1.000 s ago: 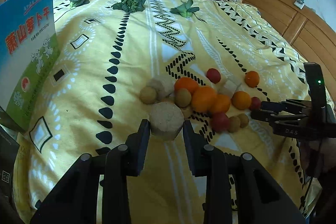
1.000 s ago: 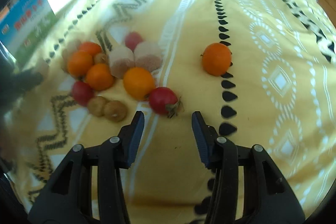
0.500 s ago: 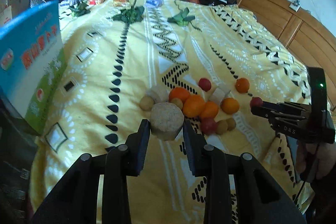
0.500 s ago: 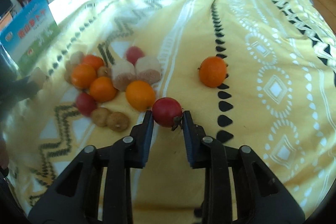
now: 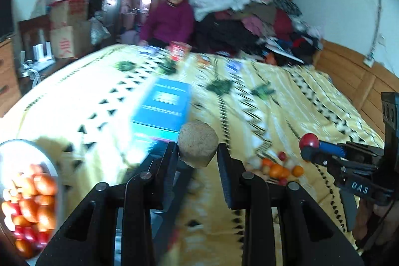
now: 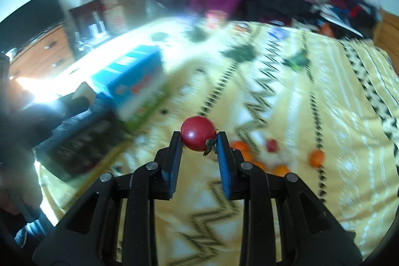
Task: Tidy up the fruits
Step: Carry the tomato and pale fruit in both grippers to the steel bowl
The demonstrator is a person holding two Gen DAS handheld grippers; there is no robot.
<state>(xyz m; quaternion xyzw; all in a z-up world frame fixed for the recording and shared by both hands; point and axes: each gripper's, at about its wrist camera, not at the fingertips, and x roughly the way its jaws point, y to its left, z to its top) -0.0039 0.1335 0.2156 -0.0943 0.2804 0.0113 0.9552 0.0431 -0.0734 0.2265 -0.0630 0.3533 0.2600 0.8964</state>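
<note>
My left gripper (image 5: pixel 197 153) is shut on a round tan-brown fruit (image 5: pixel 198 147) and holds it high above the yellow bedspread (image 5: pixel 286 101). My right gripper (image 6: pixel 198 140) is shut on a red tomato (image 6: pixel 198 133), also lifted; it shows at the right of the left wrist view (image 5: pixel 308 141). The pile of oranges and small red fruits (image 5: pixel 278 169) lies far below on the bedspread, and shows in the right wrist view (image 6: pixel 261 161). A bowl (image 5: pixel 53 161) of orange and red fruits (image 5: pixel 30 206) sits at the lower left.
A blue and green box (image 5: pixel 162 114) stands on the bed, left of the fruit pile. A person in a purple coat (image 5: pixel 169 19) sits at the far end. Green vegetables (image 5: pixel 219 87) and snack packs lie near the far edge. A wooden headboard (image 5: pixel 361 76) runs along the right.
Both grippers have risen well above the bed with their fruit and swung left. The right gripper closed on the tomato a moment ago. The bowl has come into view.
</note>
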